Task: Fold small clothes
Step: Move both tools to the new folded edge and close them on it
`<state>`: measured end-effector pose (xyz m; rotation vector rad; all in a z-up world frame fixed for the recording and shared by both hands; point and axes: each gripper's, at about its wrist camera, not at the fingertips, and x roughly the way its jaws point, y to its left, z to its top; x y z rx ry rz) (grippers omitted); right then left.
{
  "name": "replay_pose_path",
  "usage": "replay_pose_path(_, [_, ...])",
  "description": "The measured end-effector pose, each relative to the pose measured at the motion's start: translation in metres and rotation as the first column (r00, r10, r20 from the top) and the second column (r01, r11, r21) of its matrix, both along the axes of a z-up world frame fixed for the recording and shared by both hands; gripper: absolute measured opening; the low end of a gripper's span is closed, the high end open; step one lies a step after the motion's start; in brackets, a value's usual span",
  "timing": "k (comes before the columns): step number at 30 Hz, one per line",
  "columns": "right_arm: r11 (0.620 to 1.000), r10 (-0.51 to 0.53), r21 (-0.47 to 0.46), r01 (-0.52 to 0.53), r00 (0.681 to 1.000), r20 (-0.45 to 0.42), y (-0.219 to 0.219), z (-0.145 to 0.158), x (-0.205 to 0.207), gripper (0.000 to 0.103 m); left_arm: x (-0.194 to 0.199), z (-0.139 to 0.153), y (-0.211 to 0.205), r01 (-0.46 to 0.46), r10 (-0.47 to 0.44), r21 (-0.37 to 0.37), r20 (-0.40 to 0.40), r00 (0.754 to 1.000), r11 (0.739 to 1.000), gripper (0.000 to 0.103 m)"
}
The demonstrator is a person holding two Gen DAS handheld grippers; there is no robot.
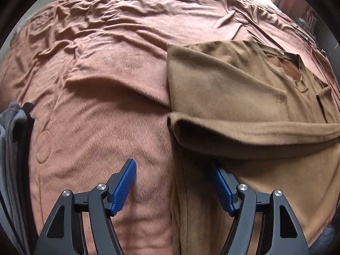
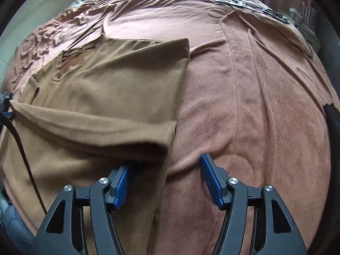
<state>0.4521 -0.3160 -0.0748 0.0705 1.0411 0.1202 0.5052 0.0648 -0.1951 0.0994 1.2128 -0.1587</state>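
A brown short-sleeved shirt (image 1: 223, 89) lies on a pink fleece blanket (image 1: 102, 97), with its neckline toward the far side and a flap of cloth doubled across its middle. My left gripper (image 1: 173, 170) stands open astride the shirt's left edge. Its left pad is over the blanket, and the tip of its right pad is tucked under the doubled flap. In the right wrist view the same shirt (image 2: 116, 80) fills the left half. My right gripper (image 2: 167, 163) is open astride the shirt's right edge, left pad under the fold, right pad above the blanket (image 2: 255, 106).
A grey garment (image 1: 10, 140) and a black strip (image 1: 26, 123) hang at the left rim. A black cable (image 2: 21, 144) crosses the shirt's left side. Dark clips and a cord (image 2: 274, 12) lie on the blanket's far right, and a dark item (image 2: 333, 123) sits at the right rim.
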Motion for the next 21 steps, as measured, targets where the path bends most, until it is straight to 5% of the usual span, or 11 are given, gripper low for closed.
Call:
replay_pose_path(8, [0.999, -0.041, -0.031, 0.044, 0.997, 0.069, 0.003, 0.0, 0.025, 0.056, 0.032, 0.005, -0.001, -0.018, 0.021, -0.04, 0.072, 0.997, 0.999, 0.056])
replay_pose_path(16, [0.999, -0.032, 0.007, 0.032, 0.994, 0.109, 0.004, -0.004, 0.034, 0.037, 0.043, 0.006, -0.009, 0.019, -0.011, -0.074, 0.106, 0.994, 0.997, 0.024])
replay_pose_path(21, [1.0, -0.01, 0.018, 0.008, 0.991, 0.131, 0.003, -0.003, 0.029, 0.037, 0.041, 0.005, -0.006, 0.011, -0.002, -0.098, 0.093, 0.996, 0.995, 0.022])
